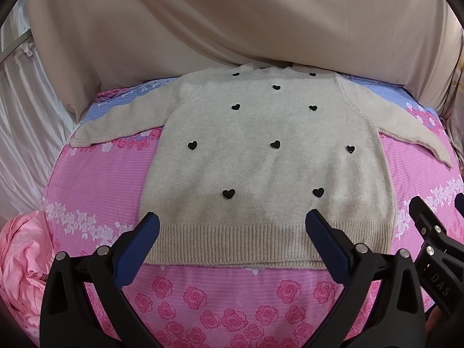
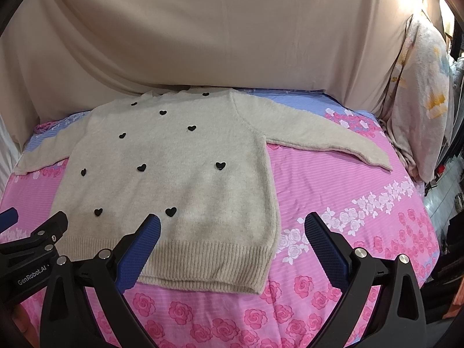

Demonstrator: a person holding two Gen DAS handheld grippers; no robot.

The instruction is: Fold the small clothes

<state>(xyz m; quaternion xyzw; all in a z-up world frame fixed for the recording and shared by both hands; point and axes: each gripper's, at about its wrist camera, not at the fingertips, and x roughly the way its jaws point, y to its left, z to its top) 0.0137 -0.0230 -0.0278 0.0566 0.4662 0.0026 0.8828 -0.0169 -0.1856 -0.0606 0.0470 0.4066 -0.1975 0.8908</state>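
Sweater laid flat, unfolded; both tongs spread and empty.

We find the sweater (image 1: 266,156) face-up on the bedsheet (image 1: 232,295), left gripper (image 1: 232,223) and right gripper (image 2: 232,223) above its hem. We judge it soft, light, floppy: pinch sleeve cuff (image 2: 374,159) or ribbed hem (image 1: 261,243).

home bedroom | rose-print bedsheet (image 1: 220,298) | beige drape (image 2: 220,34)

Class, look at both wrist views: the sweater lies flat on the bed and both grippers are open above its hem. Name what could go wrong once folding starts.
1. The sweater is fluffy knit; the left gripper might pinch only the top layer at the hem.
2. The right sleeve reaches far toward the bed's edge, so it may drag or flop when the right gripper lifts.
3. The bedsheet could bunch underneath.
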